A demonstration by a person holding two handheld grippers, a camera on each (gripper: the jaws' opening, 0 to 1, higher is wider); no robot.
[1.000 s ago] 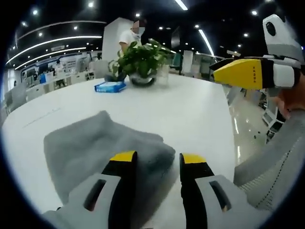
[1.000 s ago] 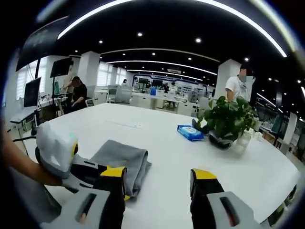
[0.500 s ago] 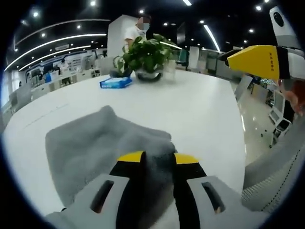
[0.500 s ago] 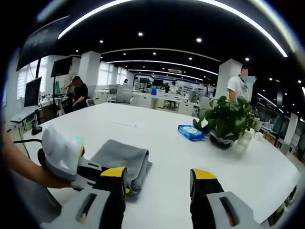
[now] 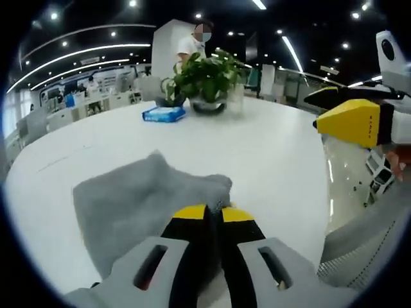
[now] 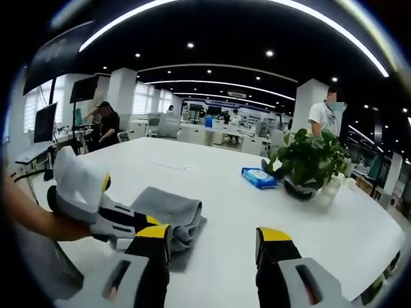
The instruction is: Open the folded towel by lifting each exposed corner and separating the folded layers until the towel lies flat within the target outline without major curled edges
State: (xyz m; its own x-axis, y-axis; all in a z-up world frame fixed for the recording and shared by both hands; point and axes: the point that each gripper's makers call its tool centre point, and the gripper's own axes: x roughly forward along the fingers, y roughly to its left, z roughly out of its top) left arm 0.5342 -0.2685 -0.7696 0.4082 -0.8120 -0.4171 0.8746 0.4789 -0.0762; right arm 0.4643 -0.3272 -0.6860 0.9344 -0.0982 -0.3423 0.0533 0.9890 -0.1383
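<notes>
While right gripper (image 6: 215, 240) gapes, left gripper (image 5: 212, 212) pinches towel (image 5: 138, 199) (corner).

Grey towel (image 5: 135, 199), still folded, on my white table.

It lies in soft, thick layers; its near corner is pinched between my left tongs (image 5: 214, 211) and raised a little off the table, with a rounded fold bunched just above the tips. In my right gripper view the towel (image 6: 172, 210) shows a doubled edge, the rest flat.
</notes>
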